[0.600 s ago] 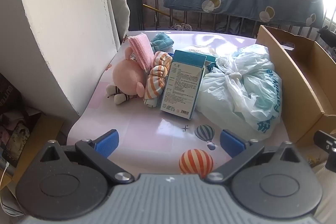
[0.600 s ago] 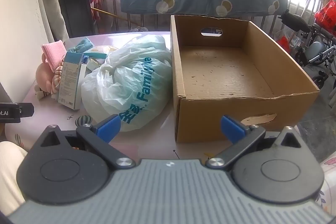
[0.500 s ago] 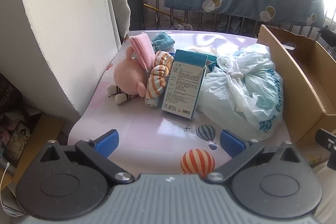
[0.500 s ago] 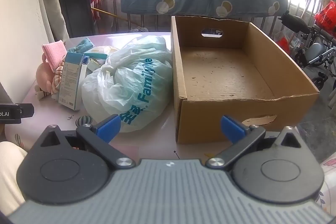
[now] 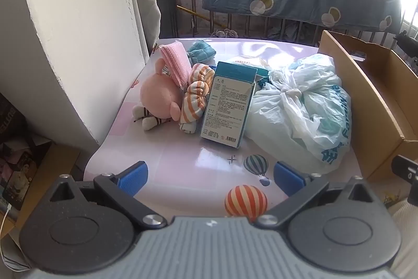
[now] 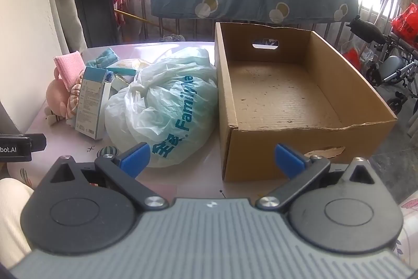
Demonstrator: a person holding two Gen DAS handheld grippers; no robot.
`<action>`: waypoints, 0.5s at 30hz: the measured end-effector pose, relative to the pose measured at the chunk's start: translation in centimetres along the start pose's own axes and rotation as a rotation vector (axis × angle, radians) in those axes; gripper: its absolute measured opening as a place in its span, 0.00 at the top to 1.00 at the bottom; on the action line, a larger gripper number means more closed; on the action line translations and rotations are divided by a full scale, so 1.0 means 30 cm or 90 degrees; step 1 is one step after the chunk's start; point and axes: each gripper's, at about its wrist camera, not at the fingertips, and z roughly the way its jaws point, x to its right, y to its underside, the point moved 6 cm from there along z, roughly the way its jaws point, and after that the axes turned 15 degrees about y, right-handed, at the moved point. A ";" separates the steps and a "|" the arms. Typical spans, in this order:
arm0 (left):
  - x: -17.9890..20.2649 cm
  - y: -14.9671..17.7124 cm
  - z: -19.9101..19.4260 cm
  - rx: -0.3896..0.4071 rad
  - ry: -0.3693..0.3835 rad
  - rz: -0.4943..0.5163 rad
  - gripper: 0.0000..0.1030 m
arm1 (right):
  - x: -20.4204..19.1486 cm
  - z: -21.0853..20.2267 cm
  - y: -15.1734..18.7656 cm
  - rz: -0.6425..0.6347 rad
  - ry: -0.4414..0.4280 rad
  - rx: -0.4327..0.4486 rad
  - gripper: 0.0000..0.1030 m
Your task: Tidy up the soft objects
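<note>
Plush (image 5: 159,98), centre-left on the surface (image 5: 183,169) beside a striped sock (image 5: 196,101): likely light and squashy, best pinched across its body. Left gripper (image 5: 210,174) and right gripper (image 6: 211,157) jaws wide, empty.

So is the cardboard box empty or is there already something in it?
Empty. The right wrist view shows the cardboard box with a bare, speckled floor; the soft things are all still outside it.

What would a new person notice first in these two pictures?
Probably the big empty cardboard box on the right side of the table, beside a knotted white plastic bag. Left of the bag stands a blue-and-white carton, with a pink plush toy and striped socks heaped next to it.
</note>
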 end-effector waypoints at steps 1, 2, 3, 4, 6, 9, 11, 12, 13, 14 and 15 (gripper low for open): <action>0.000 0.001 0.001 -0.001 0.000 0.000 0.00 | 0.001 0.000 -0.001 0.001 0.001 -0.001 0.01; 0.001 0.000 0.003 -0.002 -0.001 0.000 0.00 | 0.001 0.001 -0.001 0.002 0.000 -0.002 0.01; 0.001 0.001 0.004 -0.001 -0.001 0.000 0.00 | 0.003 0.002 -0.001 0.004 0.000 -0.003 0.01; 0.000 0.001 0.004 -0.001 0.000 0.000 0.00 | 0.003 0.004 0.000 0.005 0.001 -0.004 0.01; 0.000 0.000 0.004 -0.001 0.000 0.000 0.00 | 0.004 0.007 0.000 0.006 0.001 -0.007 0.01; 0.000 0.001 0.004 -0.001 0.000 0.001 0.00 | 0.006 0.010 0.000 0.007 0.003 -0.008 0.01; 0.000 0.000 0.006 -0.003 0.000 0.001 0.00 | 0.006 0.011 -0.002 0.006 0.006 -0.007 0.01; 0.001 0.001 0.007 -0.003 -0.001 0.002 0.00 | 0.005 0.011 -0.002 0.006 0.006 -0.007 0.01; 0.002 0.001 0.008 -0.004 -0.001 0.003 0.00 | 0.007 0.010 -0.001 0.007 0.005 -0.007 0.01; 0.002 0.001 0.009 -0.004 -0.002 0.004 0.00 | 0.006 0.011 0.000 0.008 0.005 -0.007 0.01; 0.002 0.000 0.010 -0.004 -0.002 0.004 0.00 | 0.006 0.012 0.000 0.008 0.004 -0.008 0.01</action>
